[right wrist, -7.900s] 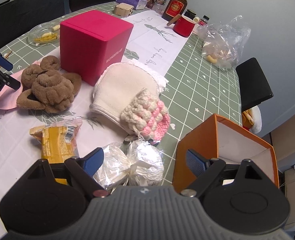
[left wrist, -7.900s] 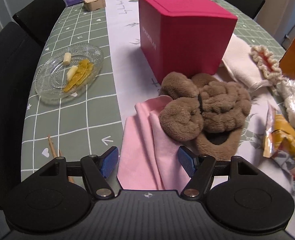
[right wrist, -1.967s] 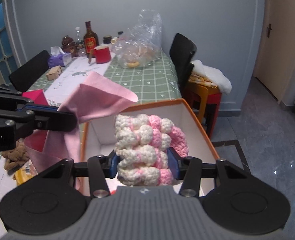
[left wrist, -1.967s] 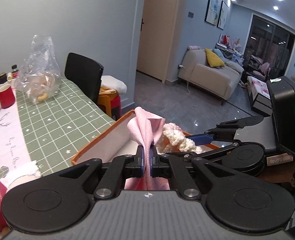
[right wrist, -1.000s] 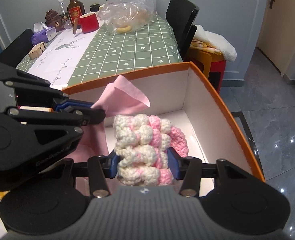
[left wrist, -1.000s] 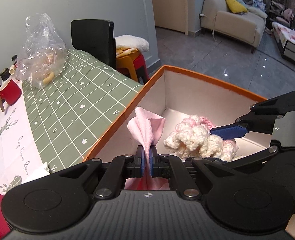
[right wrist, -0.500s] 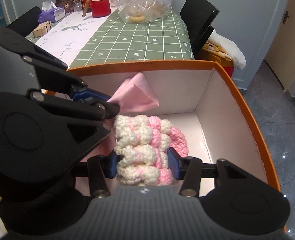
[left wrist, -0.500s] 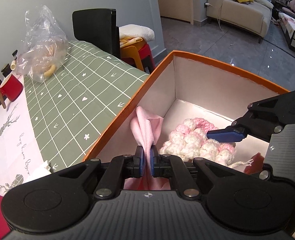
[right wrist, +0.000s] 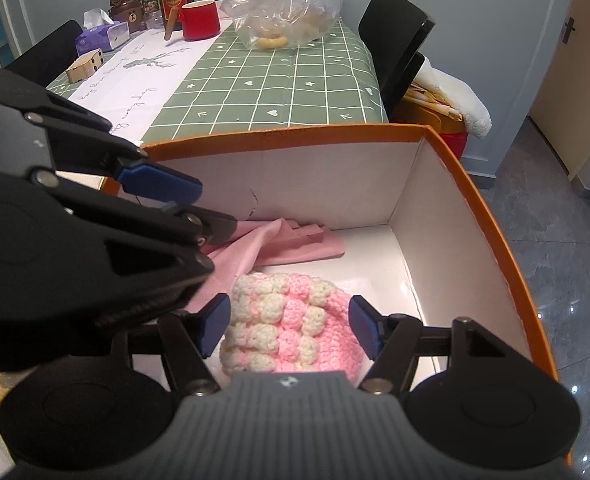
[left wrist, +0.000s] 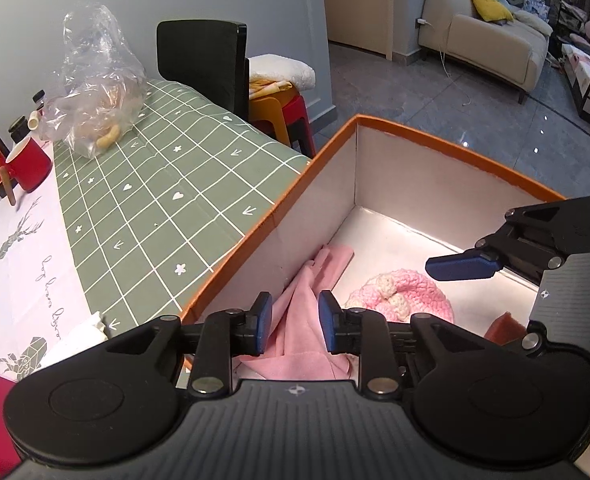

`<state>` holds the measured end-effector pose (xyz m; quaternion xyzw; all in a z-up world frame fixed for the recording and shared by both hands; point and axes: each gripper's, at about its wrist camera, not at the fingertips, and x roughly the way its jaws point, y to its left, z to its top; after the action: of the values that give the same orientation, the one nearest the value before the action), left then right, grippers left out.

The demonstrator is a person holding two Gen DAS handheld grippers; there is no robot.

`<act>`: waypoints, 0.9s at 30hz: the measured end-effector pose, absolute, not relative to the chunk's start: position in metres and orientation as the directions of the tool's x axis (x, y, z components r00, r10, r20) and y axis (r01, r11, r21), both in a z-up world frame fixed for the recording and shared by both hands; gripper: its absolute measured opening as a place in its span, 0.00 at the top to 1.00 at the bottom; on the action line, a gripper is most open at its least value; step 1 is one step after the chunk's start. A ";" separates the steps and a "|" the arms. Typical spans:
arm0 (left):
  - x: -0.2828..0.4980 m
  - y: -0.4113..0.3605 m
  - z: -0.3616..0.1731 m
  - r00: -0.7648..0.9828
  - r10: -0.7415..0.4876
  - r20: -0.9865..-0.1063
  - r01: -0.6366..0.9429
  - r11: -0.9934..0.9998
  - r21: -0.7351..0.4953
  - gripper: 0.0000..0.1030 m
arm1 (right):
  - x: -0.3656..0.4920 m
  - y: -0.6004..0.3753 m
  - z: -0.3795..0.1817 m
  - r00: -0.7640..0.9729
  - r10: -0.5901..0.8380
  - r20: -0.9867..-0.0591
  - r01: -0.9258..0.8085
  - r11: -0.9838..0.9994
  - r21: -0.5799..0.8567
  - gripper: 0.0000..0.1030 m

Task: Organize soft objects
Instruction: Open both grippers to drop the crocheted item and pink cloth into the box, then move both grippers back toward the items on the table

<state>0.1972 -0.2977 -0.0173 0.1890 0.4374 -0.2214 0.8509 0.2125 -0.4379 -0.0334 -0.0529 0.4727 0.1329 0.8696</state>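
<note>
I have both grippers tipped down into the orange box (right wrist: 491, 216). My left gripper (left wrist: 293, 322) is opening, the pink cloth (left wrist: 303, 300) slack between its pads, no longer pinched. My right gripper (right wrist: 291, 330) is opening too; the crochet hat (right wrist: 295, 328) sits on the box floor between its pads. The cloth lies at ten o'clock of the hat. If I lift early, fabric could snag a pad and drag back out.

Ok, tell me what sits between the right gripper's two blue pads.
The pink-and-cream crocheted piece, lying on the orange box floor; the right gripper jaws are opening off it. Right wrist view.
</note>
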 end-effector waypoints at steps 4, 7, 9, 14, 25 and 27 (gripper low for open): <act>0.193 -0.293 -0.009 0.529 -0.212 -0.822 0.541 0.831 0.134 0.70 | 0.210 -0.441 -0.030 0.521 0.178 -0.835 -0.268 0.963 0.038 0.37; 0.189 -0.286 0.000 0.542 -0.207 -0.815 0.540 0.828 0.149 0.70 | 0.204 -0.441 -0.026 0.531 0.178 -0.829 -0.275 0.961 0.030 0.37; 0.184 -0.281 0.008 0.552 -0.208 -0.807 0.541 0.826 0.158 0.70 | 0.201 -0.440 -0.023 0.536 0.178 -0.825 -0.279 0.960 0.026 0.37; 0.174 -0.261 0.028 0.573 -0.221 -0.789 0.521 0.841 0.143 0.69 | 0.194 -0.439 -0.009 0.561 0.186 -0.806 -0.271 0.962 0.033 0.36; 0.141 -0.217 0.048 0.615 -0.205 -0.762 0.494 0.853 0.169 0.58 | 0.155 -0.412 0.028 0.617 0.237 -0.750 -0.336 0.942 0.022 0.35; 0.134 -0.206 0.050 0.618 -0.206 -0.759 0.486 0.858 0.163 0.58 | 0.147 -0.405 0.034 0.623 0.247 -0.742 -0.351 0.936 0.017 0.35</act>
<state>0.1336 -0.2064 0.0503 0.1796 0.3903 -0.1963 0.8814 0.1468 -0.4052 0.0335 -0.0648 0.4007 0.1665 0.8986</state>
